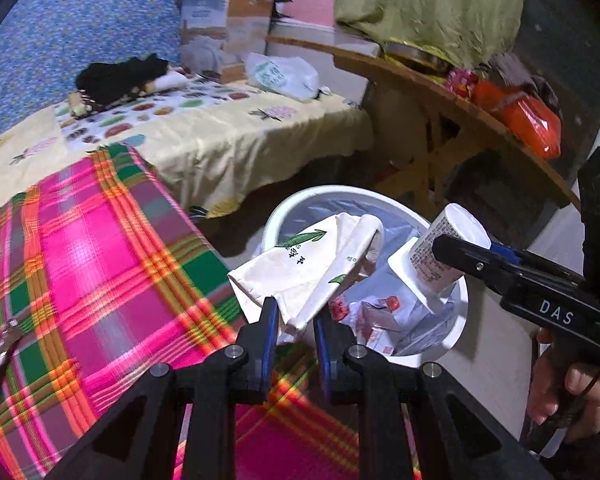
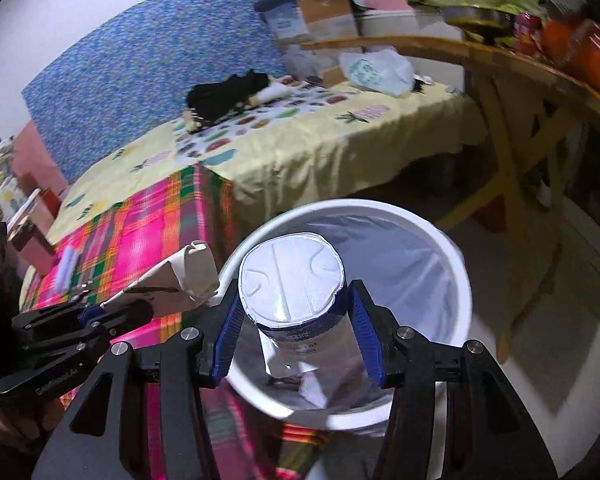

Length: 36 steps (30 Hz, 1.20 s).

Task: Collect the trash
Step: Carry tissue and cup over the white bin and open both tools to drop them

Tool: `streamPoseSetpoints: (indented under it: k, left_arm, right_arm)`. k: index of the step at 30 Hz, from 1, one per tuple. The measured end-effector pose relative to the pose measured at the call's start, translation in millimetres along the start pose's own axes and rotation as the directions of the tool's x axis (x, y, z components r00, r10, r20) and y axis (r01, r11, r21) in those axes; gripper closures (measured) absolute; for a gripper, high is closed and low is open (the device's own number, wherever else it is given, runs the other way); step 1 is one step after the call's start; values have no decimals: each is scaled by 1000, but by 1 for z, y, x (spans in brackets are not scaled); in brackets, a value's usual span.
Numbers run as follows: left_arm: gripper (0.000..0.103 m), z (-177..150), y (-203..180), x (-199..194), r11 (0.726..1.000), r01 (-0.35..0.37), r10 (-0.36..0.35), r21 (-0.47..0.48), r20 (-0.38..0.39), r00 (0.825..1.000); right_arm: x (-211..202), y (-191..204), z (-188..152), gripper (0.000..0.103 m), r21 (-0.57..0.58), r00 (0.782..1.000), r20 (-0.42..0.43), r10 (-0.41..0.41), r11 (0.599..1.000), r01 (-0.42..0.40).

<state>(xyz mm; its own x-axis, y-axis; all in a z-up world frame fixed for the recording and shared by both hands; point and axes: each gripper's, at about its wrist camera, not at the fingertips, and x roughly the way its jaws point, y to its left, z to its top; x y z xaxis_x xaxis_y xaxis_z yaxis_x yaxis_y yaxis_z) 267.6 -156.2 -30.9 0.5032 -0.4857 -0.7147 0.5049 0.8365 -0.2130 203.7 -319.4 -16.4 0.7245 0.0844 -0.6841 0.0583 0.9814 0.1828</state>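
At lower centre of the left wrist view, the left gripper (image 1: 294,314) is clamped on a crumpled cream paper bag (image 1: 300,264), its long axis slanting toward upper right over a round white plastic-lined bin (image 1: 460,304). The right gripper (image 2: 296,312) is closed around a white foil-lidded plastic cup (image 2: 292,280), lid facing the camera, above the bin (image 2: 464,292). Only the left view shows red-printed wrappers (image 1: 374,318) inside. A pink plaid cloth (image 1: 100,264) lies beyond.

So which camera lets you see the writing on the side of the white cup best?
The left wrist view. There the cup shows side-on between the right gripper fingers, with its printed label facing the camera, above the bin. The right wrist view looks at the cup end-on, so you mostly see its round white end.
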Motion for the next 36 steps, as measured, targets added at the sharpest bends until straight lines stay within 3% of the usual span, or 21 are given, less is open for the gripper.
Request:
streamPoseSetpoints:
  k: [18, 20, 22, 36]
  left_arm:
    - [84, 12, -21, 69, 996, 80, -76, 37, -88, 993]
    - [81, 12, -22, 69, 996, 77, -74, 39, -83, 994]
    - [69, 13, -22, 68, 997, 75, -72, 36, -75, 995]
    - [69, 7, -13, 16, 999, 34, -34, 18, -19, 999]
  right_arm:
    - [19, -36, -5, 49, 71, 996, -64, -68, 995, 72]
    - [15, -38, -6, 43, 71, 996, -54, -67, 995, 70]
    - [14, -38, -5, 41, 69, 997, -48, -66, 995, 70]
    - [-2, -14, 0, 41, 18, 1000, -17, -20, 1000, 20]
